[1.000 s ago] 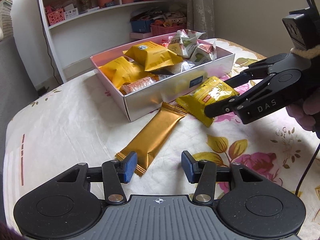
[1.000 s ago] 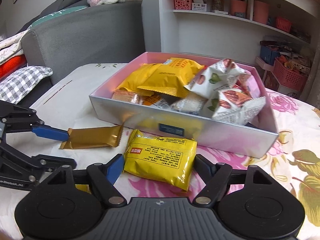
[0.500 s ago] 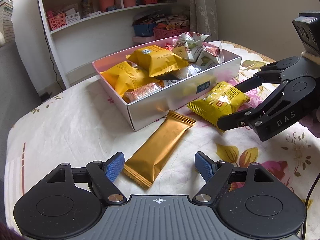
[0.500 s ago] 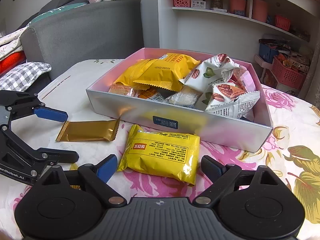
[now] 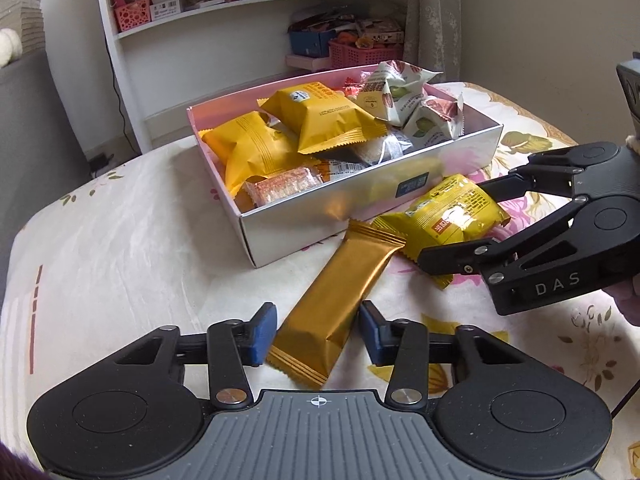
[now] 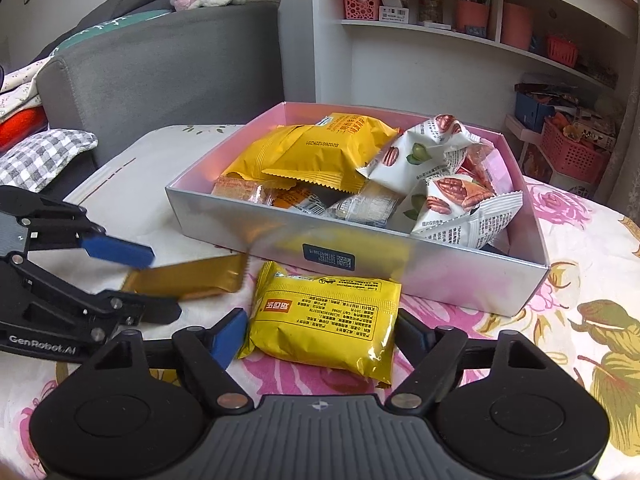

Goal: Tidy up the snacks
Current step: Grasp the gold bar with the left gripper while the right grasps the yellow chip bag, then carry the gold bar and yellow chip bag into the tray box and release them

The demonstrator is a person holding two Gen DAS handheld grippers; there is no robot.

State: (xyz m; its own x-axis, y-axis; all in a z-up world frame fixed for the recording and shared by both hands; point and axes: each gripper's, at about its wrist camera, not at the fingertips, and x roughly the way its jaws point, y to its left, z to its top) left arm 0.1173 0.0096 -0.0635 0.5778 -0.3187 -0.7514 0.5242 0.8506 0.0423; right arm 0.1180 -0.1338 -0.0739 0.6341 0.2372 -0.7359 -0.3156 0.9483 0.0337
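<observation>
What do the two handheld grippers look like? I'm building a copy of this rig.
Both are black linkage frames with silver rivets, round side discs and a ribbed grey base carrying a crosshair mark. The left gripper has blue pads and white "GenRobot.AI" lettering. The right gripper has blue pads, "DAS" lettering and a thin dark cable.

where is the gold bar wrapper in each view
Left wrist view: the gold bar wrapper lies bottom centre on the cloth, running diagonally, its near end between the left gripper fingers.
Right wrist view: the same bar sits at left of centre, partly hidden behind the left gripper's fingers.
Shared landmark: the silver box of snacks just beyond the bar.
</observation>
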